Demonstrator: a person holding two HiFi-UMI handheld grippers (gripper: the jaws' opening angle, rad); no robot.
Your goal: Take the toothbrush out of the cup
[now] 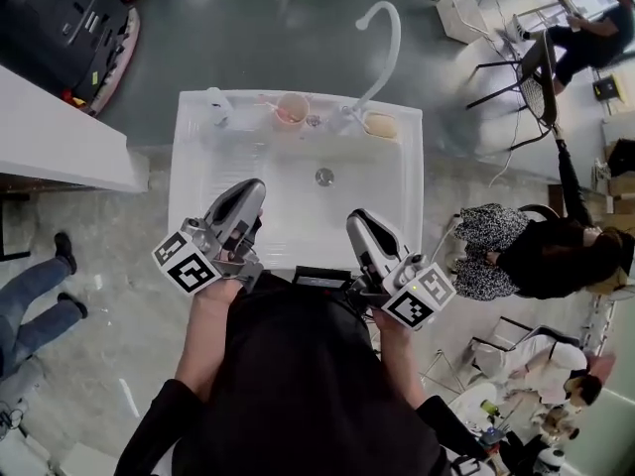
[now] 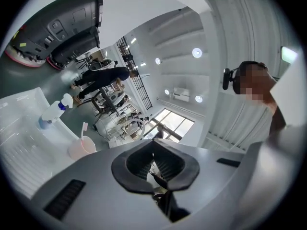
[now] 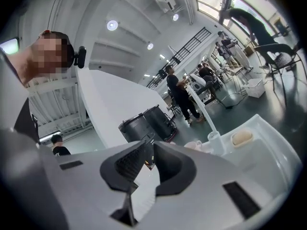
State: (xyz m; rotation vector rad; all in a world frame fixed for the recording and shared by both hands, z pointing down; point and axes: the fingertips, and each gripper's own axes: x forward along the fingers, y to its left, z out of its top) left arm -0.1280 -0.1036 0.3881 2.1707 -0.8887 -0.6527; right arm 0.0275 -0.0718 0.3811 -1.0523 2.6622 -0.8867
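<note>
Standing in its cup (image 2: 80, 148), the toothbrush (image 2: 85, 128) is far from clenched left fingers (image 2: 122, 174) and parted right fingers (image 3: 115, 172).

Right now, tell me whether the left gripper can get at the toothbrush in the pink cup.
Probably yes: the left gripper hangs over the sink, nothing stands between it and the toothbrush, but its jaws are shut.

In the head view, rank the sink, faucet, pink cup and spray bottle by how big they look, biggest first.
1. sink
2. faucet
3. pink cup and spray bottle: they look about the same size, so I won't rank one above the other.
</note>
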